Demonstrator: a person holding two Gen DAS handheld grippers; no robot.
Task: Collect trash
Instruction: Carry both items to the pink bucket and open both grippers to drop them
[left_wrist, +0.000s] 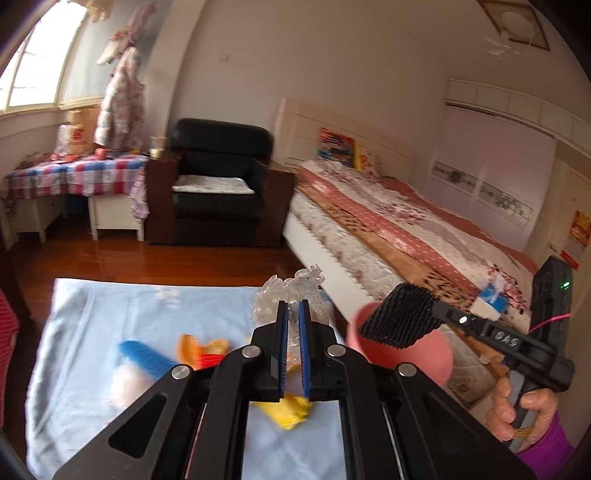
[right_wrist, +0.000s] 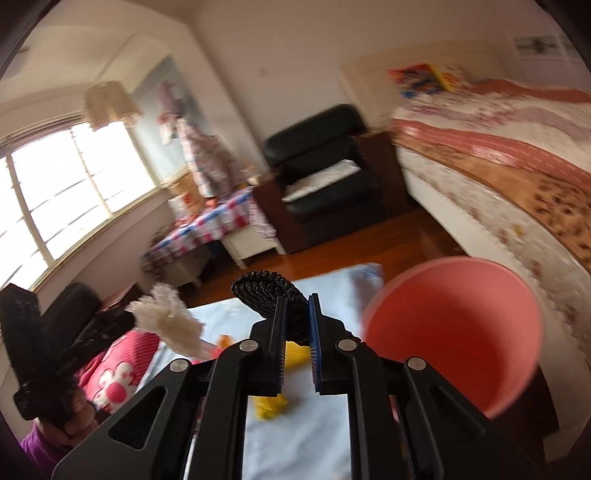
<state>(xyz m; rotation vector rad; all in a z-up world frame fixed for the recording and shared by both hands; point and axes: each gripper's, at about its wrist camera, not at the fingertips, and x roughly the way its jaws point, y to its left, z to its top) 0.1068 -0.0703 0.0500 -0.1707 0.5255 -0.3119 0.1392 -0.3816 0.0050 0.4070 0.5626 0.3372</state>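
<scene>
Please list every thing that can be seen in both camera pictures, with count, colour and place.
crumpled plastic wrap: 1, clear, held between the left gripper's fingers
black mesh piece: 1, black, held by the right gripper
pink bin: 1, pink, right of the cloth
yellow scraps: 2, yellow, on the cloth
orange peel: 1, orange, on the cloth
blue item: 1, blue, blurred, on the cloth
light blue cloth: 1, foreground
armchair: 1, black, by the wall
bed: 1, floral, right
left gripper: shut
right gripper: shut

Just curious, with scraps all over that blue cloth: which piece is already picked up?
The crumpled clear plastic wrap, pinched in the left tool. The yellow scrap and orange scrap lie on the blue cloth.
</scene>
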